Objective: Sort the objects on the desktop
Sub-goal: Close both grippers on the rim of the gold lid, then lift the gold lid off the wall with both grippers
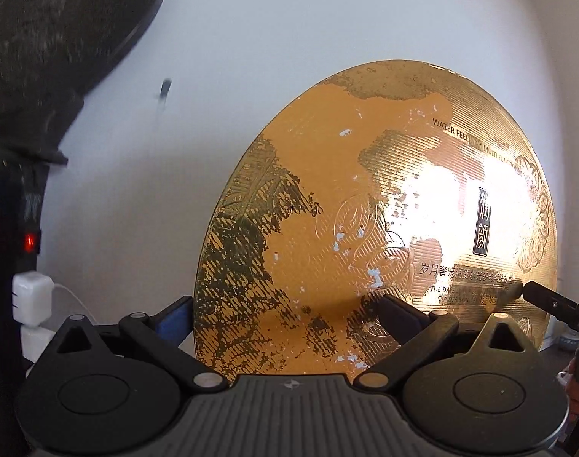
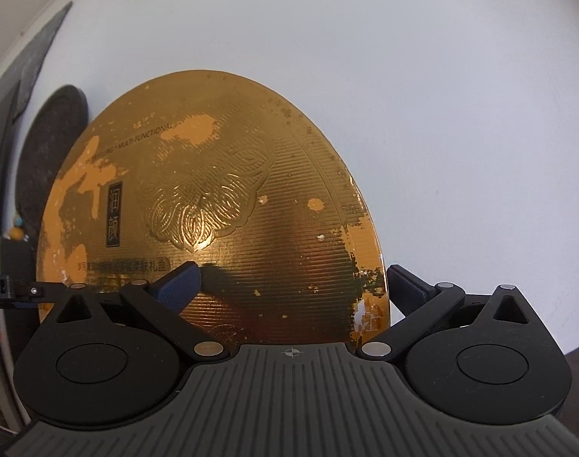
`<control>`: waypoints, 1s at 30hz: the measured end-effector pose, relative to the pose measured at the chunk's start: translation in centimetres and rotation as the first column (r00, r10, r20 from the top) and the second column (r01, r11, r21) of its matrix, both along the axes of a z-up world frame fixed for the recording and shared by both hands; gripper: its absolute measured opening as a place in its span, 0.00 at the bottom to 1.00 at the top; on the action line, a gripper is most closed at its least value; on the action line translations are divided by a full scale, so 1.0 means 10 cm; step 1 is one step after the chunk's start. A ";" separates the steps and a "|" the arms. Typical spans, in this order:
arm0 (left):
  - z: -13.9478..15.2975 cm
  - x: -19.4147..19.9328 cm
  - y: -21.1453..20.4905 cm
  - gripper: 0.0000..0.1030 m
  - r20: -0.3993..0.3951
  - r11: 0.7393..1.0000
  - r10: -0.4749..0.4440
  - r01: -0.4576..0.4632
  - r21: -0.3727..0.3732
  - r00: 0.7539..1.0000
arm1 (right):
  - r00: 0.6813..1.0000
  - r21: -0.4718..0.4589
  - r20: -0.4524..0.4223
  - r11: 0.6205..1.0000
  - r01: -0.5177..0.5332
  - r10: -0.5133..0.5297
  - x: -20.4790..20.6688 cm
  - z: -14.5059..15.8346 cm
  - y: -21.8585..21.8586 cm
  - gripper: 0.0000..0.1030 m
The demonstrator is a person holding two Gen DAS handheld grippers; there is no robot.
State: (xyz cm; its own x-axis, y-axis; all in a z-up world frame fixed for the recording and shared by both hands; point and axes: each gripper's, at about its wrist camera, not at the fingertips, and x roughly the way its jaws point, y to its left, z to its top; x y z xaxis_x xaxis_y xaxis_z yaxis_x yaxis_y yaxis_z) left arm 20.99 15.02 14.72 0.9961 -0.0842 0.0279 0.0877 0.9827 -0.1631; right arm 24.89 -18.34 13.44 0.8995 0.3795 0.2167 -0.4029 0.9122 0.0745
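A large gold gift box (image 1: pixel 327 228) with embossed flowers and worn, flaking print stands upright against the white wall (image 1: pixel 289 19). My left gripper (image 1: pixel 287 318) is open at its lower left: one finger sits just outside the box's left edge, the other in front of its face. In the right wrist view the same gold box (image 2: pixel 232 228) fills the middle. My right gripper (image 2: pixel 293 283) is open at its lower right, the left fingertip (image 2: pixel 182 280) close to the face and casting a shadow, the right one past the box's right edge. Whether the fingers touch the box is unclear.
A dark round slab (image 1: pixel 61 38) leans on the wall at upper left, also visible as the dark round slab (image 2: pixel 53 160). A black power strip with a red light (image 1: pixel 30 242) and a white charger (image 1: pixel 30 297) sit at far left. A person's hand (image 1: pixel 578 381) shows at the right edge.
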 end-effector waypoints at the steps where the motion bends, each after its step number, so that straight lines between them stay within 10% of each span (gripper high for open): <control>1: 0.04 -0.10 -0.02 0.97 0.010 1.000 -0.003 0.003 0.002 1.000 | 1.000 -0.002 0.009 1.000 0.000 0.000 -0.11 0.06 -0.03 0.99; 16: 0.10 -1.72 -0.74 0.97 0.151 0.999 -0.033 0.028 0.031 0.988 | 0.995 0.049 0.084 0.998 0.047 -0.051 -1.86 0.25 -0.66 0.99; 30: -0.20 -2.35 -1.00 0.97 0.029 0.992 -0.107 0.109 -0.056 0.994 | 0.988 -0.025 -0.103 0.994 0.111 -0.113 -2.72 0.35 -0.85 0.99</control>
State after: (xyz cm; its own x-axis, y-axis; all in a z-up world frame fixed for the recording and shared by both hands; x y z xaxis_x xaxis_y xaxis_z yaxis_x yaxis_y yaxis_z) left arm -2.52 4.99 12.72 0.9800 -0.1890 0.0615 0.1980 0.9563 -0.2150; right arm -2.30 -26.81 16.96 0.9537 0.2784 0.1134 -0.2892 0.9528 0.0926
